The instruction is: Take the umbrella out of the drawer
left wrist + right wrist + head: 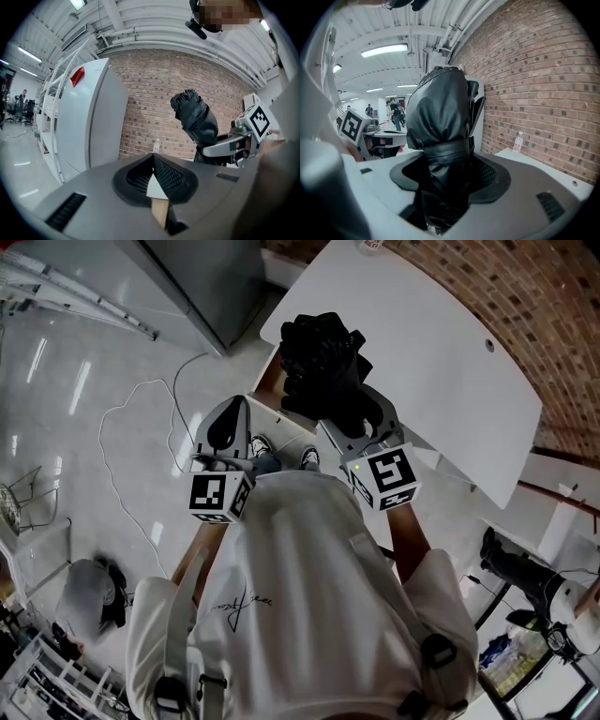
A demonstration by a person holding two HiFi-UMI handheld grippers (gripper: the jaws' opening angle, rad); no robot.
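A black folded umbrella [323,362] is up in the air in front of the person, and my right gripper [337,409] is shut on its lower part. The right gripper view shows the umbrella [440,122], strapped round its middle, standing between the jaws of the right gripper [445,159] and hiding the pads. In the left gripper view the umbrella [197,119] rises at the right. My left gripper [236,407] hangs beside it at the left, apart from it. Its jaws [153,161] meet at the tips with nothing held. A wood-edged white drawer front [272,395] shows below the grippers.
The white table [422,352] lies ahead against a brick wall [525,296], with a small bottle [518,140] on it. A tall white cabinet [89,126] stands to the left. A white cable [122,456] trails on the glossy floor, and a ladder [75,292] lies further left.
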